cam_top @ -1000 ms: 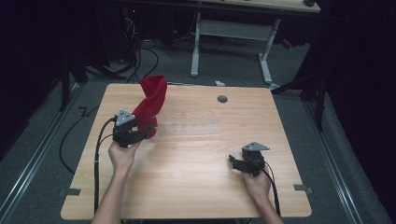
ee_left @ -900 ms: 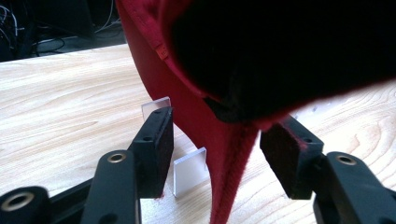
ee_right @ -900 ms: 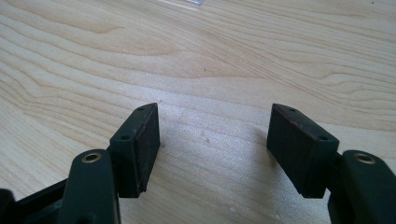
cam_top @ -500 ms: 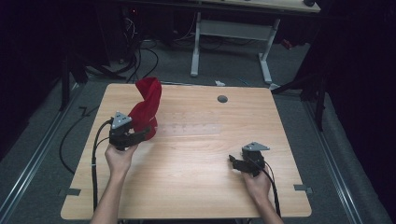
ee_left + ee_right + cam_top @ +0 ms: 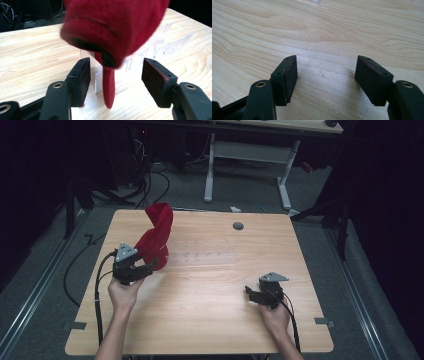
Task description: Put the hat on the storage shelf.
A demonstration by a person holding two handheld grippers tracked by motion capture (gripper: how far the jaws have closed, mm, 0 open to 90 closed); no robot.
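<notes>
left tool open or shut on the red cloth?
Open: the left tool has its jaws spread, and the red cloth hangs between them, touching neither.

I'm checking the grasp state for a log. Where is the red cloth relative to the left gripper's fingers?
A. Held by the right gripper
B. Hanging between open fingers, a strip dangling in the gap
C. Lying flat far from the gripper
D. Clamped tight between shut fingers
B: in the left gripper view the red cloth hangs over a clear plastic rack, its strip dangling between the left gripper's spread fingers.

High view overhead, tool views close (shared table (image 5: 210, 285))
</notes>
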